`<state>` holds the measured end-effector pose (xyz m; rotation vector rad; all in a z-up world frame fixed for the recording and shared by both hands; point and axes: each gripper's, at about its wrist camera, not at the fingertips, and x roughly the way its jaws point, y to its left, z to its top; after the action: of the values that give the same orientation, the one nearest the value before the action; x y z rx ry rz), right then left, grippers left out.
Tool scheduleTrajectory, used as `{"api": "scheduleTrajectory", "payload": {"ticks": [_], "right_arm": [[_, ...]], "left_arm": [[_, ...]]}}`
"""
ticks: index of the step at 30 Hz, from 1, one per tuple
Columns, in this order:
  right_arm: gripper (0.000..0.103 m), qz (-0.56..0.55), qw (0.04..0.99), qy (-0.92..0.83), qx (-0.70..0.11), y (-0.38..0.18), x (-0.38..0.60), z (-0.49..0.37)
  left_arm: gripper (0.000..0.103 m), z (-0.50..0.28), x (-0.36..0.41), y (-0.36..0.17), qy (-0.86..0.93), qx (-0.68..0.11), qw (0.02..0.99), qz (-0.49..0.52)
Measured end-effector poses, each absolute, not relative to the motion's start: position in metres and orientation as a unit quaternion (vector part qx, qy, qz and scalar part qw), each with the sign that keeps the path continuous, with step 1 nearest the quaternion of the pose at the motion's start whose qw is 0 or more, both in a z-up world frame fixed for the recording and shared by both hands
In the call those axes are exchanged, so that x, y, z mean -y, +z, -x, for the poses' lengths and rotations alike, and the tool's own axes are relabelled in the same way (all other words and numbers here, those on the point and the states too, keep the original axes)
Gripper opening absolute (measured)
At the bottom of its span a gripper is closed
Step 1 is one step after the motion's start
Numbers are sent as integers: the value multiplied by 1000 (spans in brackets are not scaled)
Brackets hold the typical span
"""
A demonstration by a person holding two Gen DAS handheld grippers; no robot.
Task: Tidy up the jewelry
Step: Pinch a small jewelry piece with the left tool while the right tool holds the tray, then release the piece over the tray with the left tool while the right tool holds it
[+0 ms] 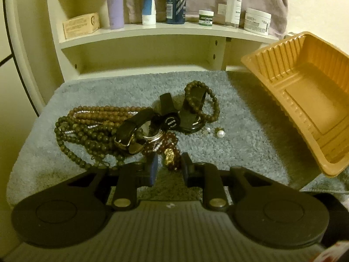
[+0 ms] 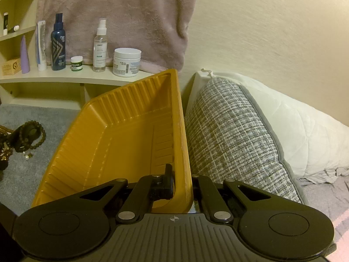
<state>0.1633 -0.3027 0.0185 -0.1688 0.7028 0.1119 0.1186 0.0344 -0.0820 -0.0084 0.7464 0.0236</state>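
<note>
A tangle of jewelry lies on the grey mat [image 1: 240,118]: brown bead necklaces [image 1: 87,128], black-strapped watches [image 1: 152,122], a brown bead bracelet [image 1: 205,100], loose pearls [image 1: 220,133]. Nearest me is a dark red bead bracelet [image 1: 172,155] with a gold nugget. My left gripper [image 1: 169,167] is lowered onto it, its blue pads closed in on the bracelet's near loop. The orange plastic tray [image 1: 305,100] hangs tilted at the right, nothing in it. My right gripper [image 2: 182,175] is shut on the tray's near wall [image 2: 181,152], one finger inside and the other hidden outside it.
A white shelf [image 1: 152,29] behind the mat carries bottles, tubes, cream jars and a small box, with a pink towel [image 2: 122,13] hanging behind. A grey checked cushion [image 2: 229,142] and a white pillow [image 2: 305,135] lie to the tray's right.
</note>
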Motion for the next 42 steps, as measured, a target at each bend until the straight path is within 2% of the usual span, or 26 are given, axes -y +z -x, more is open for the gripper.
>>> {"api": "scheduleTrajectory", "payload": {"ticks": [4, 26, 36, 42], "right_arm": [[4, 80, 933, 56, -345, 18, 304, -164], [4, 77, 934, 56, -343, 18, 304, -163], [4, 74, 935, 56, -343, 17, 304, -163], [4, 69, 935, 56, -344, 17, 305, -163]], "left_arm": [[5, -115, -33, -77, 6, -362, 932, 12], [5, -108, 3, -24, -88, -317, 944, 30], [5, -127, 45, 14, -178, -281, 942, 38], [5, -135, 77, 14, -214, -285, 934, 35]]}}
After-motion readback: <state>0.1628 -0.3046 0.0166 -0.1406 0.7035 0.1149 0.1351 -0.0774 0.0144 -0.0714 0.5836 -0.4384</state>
